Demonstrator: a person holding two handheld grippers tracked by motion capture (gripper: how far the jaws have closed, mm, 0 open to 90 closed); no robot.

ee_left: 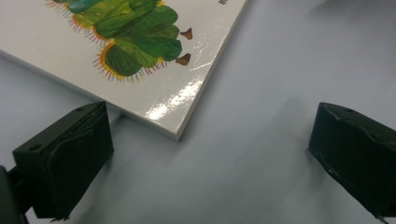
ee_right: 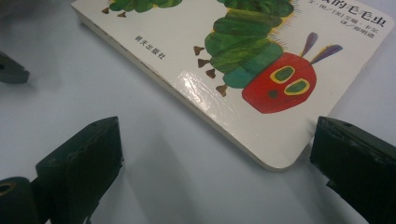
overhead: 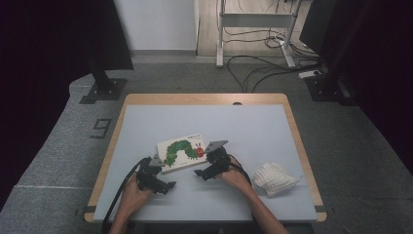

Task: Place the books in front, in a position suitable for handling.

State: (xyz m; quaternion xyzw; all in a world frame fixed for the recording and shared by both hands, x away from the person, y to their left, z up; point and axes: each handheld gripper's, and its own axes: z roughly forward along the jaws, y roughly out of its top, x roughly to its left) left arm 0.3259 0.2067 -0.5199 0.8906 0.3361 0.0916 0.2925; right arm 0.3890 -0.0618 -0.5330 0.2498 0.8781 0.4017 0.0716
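- A picture book [overhead: 181,152] with a green caterpillar on its white cover lies flat near the middle of a pale grey table [overhead: 253,122].
- The left gripper [overhead: 163,186] sits just near-left of the book, jaws spread wide, grasping nothing.
- The right gripper [overhead: 200,173] sits at the book's near-right corner, jaws likewise released.
- A white knitted cloth [overhead: 274,178] lies to the right, apart from the book.

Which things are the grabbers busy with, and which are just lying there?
Busy with:
- caterpillar book, lying flat, closed
- left gripper, open at its near corner
- right gripper, open at its other near corner

Just lying there:
- white knitted cloth, off to the right
- table
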